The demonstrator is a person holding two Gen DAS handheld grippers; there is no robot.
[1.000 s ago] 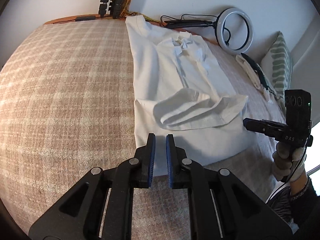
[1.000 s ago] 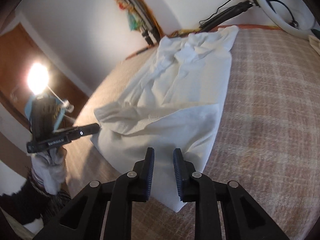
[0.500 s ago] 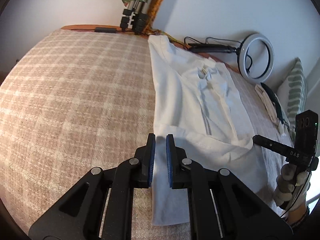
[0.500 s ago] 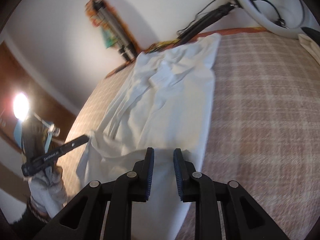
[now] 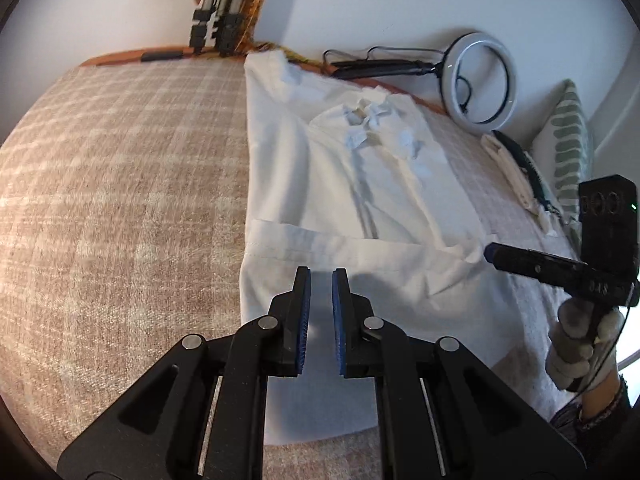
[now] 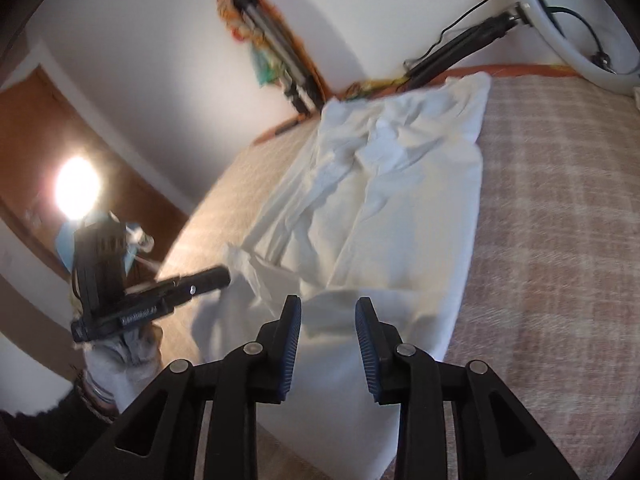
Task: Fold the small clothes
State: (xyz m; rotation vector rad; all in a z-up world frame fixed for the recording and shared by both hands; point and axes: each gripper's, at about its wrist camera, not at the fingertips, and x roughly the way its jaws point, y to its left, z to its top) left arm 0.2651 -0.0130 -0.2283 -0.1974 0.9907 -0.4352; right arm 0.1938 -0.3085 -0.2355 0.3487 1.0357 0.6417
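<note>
White shirt [image 5: 360,208] lies flat on the bed, collar at the far end, hem near. Sides folded inward, giving a long narrow strip. A hemmed flap lies across its near part. Fabric creased around the collar.

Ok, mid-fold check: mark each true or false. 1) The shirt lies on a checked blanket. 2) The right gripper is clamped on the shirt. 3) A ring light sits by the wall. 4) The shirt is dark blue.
1) True: the white shirt lies on the checked blanket.
2) False: the right gripper has just been opening, with nothing pinched between its pads.
3) True: the ring light is there.
4) False: it is white.
</note>
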